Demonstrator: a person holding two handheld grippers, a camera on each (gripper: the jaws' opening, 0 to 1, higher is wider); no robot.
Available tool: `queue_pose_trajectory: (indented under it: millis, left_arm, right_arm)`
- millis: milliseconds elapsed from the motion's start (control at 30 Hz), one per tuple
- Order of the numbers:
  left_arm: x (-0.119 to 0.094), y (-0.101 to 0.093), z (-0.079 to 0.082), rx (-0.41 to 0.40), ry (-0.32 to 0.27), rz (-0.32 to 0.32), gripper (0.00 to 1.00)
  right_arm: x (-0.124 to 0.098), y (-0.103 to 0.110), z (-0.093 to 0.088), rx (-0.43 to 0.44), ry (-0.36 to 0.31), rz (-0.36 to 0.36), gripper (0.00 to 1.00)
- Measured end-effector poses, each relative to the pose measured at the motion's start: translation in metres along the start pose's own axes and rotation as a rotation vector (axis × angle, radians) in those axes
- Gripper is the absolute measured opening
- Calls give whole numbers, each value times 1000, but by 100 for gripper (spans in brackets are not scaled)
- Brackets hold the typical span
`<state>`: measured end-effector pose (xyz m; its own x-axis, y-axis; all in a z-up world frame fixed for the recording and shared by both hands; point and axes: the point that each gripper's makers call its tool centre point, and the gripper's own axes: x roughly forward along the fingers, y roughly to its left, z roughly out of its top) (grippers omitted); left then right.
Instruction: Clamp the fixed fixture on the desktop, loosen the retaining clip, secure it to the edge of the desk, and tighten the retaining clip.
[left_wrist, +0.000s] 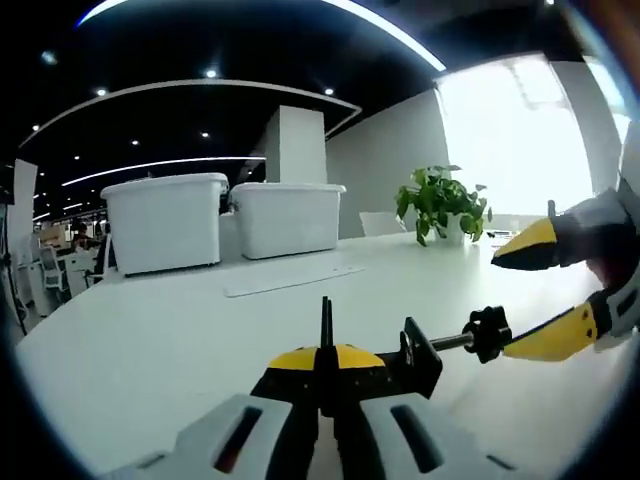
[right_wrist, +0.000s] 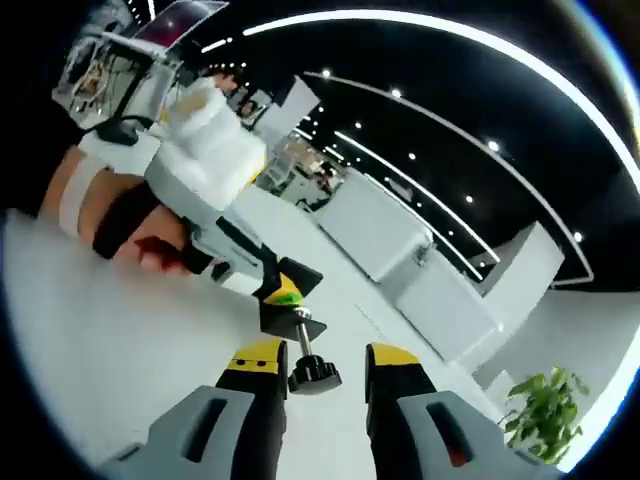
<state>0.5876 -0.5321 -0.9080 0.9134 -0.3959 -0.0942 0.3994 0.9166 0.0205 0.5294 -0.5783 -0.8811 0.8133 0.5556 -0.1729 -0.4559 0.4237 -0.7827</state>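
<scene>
The black clamp fixture hangs just above the white surface, pinched in the closed left hand-held gripper. The right hand-held gripper stands open astride the screw knob; it should close squarely, then twist to loosen.

You have 1 clamp fixture with 1 black screw knob | 2 hand-held grippers: left hand-held gripper, right hand-held gripper | 2 white storage bins | 1 potted plant | 1 flat white strip | 1 white table.
</scene>
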Motion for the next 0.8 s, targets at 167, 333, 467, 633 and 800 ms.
queue_pose_trajectory:
  millis: [167, 333, 467, 633, 800]
  left_arm:
    - [1, 7, -1, -16, -1, 11, 3]
    - [-2, 6, -2, -22, -2, 11, 3]
    - [-4, 5, -1, -27, -4, 11, 3]
    - [-9, 5, -2, -28, 4, 23, 3]
    - [-9, 7, -3, -40, 4, 26, 2]
  right_arm:
    - [17, 13, -6, -160, 96, -14, 26]
    - [29, 15, 0, -259, 96, -39, 22]
    - [37, 19, -6, -325, 114, -36, 20]
    - [42, 24, -10, -405, 122, -52, 20]
    - [48, 22, -4, -461, 141, -54, 18]
